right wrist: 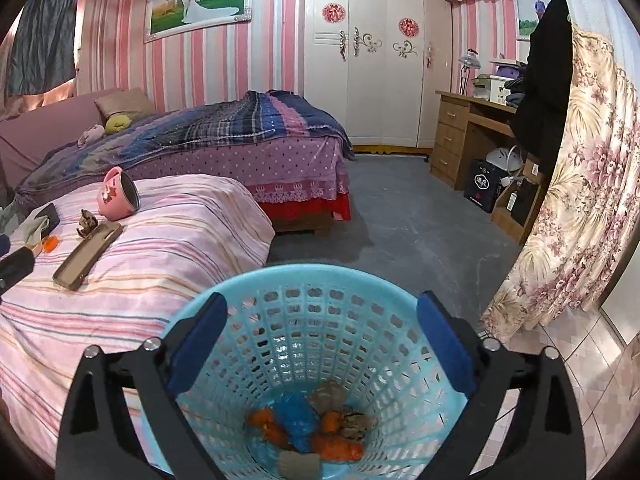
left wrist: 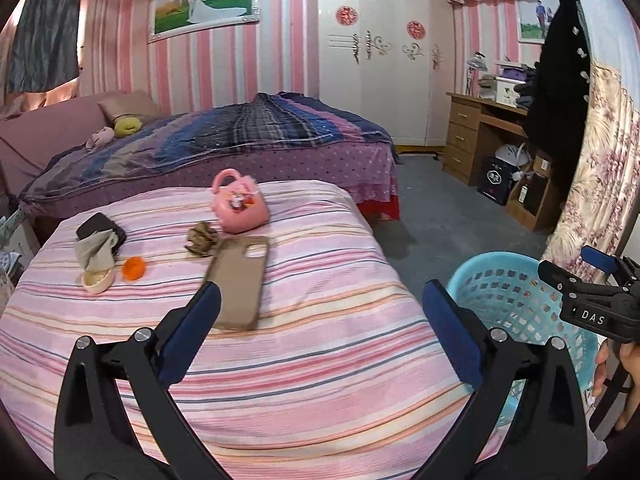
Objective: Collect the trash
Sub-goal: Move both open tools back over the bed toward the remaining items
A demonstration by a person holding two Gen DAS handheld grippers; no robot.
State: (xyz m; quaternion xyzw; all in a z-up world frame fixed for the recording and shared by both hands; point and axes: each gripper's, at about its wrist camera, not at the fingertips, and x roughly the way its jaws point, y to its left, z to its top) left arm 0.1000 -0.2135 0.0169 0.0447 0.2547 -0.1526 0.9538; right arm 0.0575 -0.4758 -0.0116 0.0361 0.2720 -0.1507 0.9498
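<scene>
both my grippers, left gripper [left wrist: 320, 316] and right gripper [right wrist: 322, 334], spread wide, holding nothing. crumpled brown wrapper [left wrist: 201, 239] mid-frame looks light and crushable, i'd pinch its middle.

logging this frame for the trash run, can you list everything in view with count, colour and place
basket: 1, light blue, on the floor beside the striped bed
trash in basket: several pieces, orange, blue and brown-grey, at the bottom
phone case: 1, tan, on the striped bed
crumpled wrapper: 1, brown, beside the case
toy handbag: 1, pink, behind the wrapper
orange scrap: 1, on the bed's left part
grey cloth: 1, lying over a dark phone
small dish: 1, cream, by the cloth
wardrobe: 1, white, far wall
desk: 1, brown, right
left gripper: open, above the bed
right gripper: open, above the basket
</scene>
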